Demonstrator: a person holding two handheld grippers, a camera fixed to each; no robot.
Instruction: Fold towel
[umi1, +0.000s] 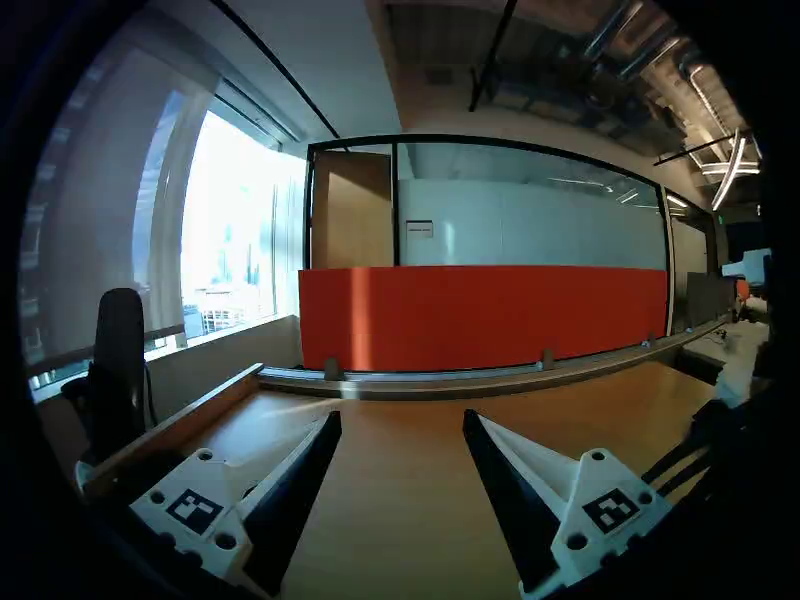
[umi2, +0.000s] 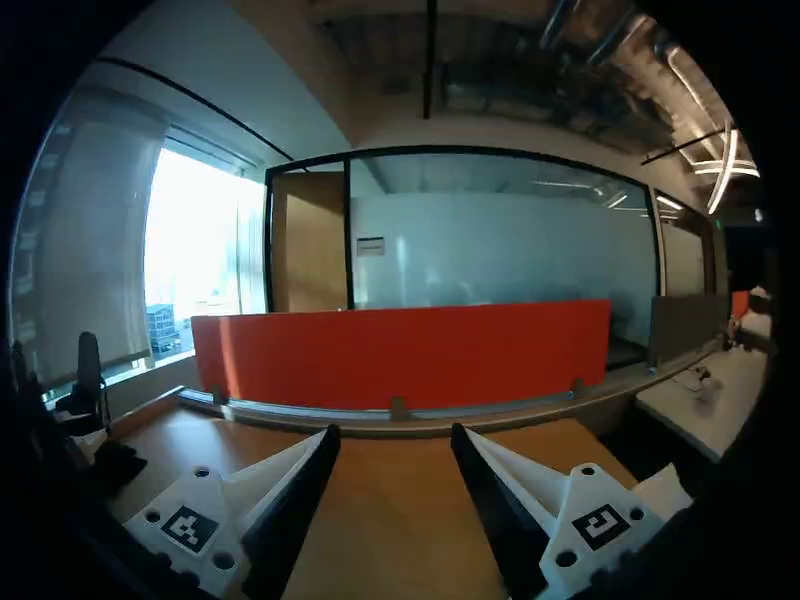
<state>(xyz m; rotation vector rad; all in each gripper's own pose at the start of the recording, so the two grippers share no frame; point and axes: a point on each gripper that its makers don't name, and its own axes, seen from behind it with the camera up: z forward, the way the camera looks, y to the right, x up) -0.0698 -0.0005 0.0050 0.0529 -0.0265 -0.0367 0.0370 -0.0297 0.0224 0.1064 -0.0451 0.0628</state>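
Fingers of the left gripper (umi1: 401, 415) are standing wide apart over a wooden desk (umi1: 400, 530), gripping nothing; the right gripper (umi2: 395, 430) is hovering likewise, spread and empty. Beyond both pairs of jaws one orange partition (umi1: 480, 315) is running across, a glass wall (umi1: 530, 215) rising behind it. Count: two grippers, four fingers, one desk, one partition. Where the towel is lying cannot be told; folding is apparently yet to begin, every fold remaining.

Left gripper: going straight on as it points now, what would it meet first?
Probably the orange flat partition panel behind the light wooden desk; the way there looks free, depth unclear.
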